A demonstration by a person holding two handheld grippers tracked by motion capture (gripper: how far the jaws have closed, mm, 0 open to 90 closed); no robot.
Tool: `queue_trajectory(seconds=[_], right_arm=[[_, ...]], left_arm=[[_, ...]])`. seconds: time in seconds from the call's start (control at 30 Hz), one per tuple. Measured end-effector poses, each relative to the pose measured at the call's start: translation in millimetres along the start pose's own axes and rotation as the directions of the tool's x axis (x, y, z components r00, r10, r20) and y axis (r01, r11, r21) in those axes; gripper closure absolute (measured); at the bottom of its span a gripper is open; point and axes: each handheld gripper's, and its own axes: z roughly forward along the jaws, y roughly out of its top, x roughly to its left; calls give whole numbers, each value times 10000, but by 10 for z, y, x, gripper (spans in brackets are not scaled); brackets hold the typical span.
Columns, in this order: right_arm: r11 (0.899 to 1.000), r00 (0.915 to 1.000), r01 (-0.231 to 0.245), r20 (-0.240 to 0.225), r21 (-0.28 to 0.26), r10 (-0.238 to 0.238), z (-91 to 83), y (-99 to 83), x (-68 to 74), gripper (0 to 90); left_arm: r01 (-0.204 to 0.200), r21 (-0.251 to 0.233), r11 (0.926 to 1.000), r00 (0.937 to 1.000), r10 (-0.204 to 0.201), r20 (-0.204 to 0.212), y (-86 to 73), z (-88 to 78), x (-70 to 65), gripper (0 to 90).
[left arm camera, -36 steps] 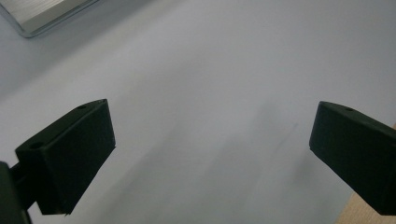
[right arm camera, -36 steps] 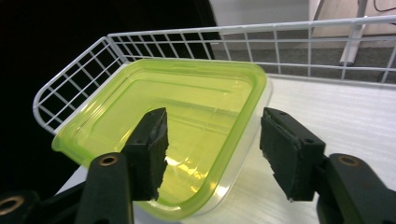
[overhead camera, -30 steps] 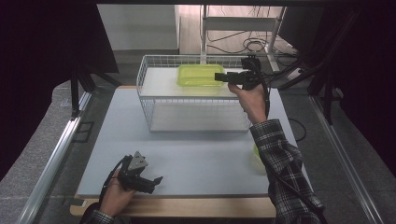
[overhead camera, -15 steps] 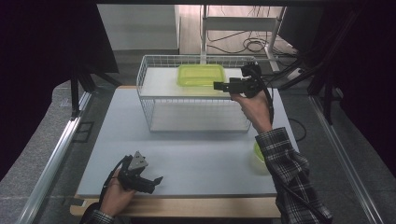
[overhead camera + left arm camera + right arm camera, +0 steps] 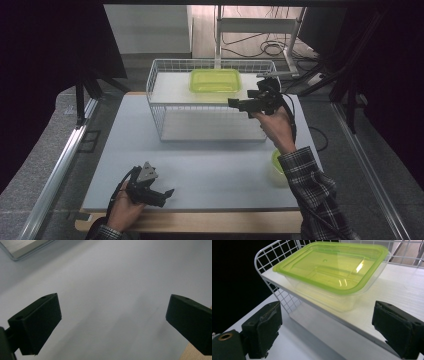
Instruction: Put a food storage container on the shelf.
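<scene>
A clear tub with a lime-green lid (image 5: 216, 80) rests on the top shelf of a white wire rack (image 5: 159, 107). My right gripper (image 5: 234, 103) hovers at the rack's right end, just short of the tub, pointing left. In the right gripper view its jaws have just been opening and now stand wide apart, with nothing between them; the tub (image 5: 332, 272) lies a little beyond the gripper (image 5: 325, 325). My left gripper (image 5: 168, 193) rests low near the table's front left corner. The left gripper (image 5: 112, 325) is open over bare table.
A pale grey mat (image 5: 210, 170) covers the table, with a wooden edge (image 5: 200, 222) along the front. Another lime-green object (image 5: 276, 162) sits beside the right forearm, partly hidden. Metal rails (image 5: 60, 165) run along both sides. Cables lie on the floor behind the rack.
The right gripper has drawn back from the tub toward the near side and its jaws have spread. The tub stays on the shelf. The left gripper has not moved.
</scene>
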Motion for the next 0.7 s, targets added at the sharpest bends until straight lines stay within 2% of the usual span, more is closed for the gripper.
queue_trajectory(seconds=[0.7], right_arm=[[9954, 9967, 813, -54, 510, -811, -97, -421, 38, 23]], left_arm=[[40, -90, 10000, 9999, -39, 100, -2, 2, 0, 0]])
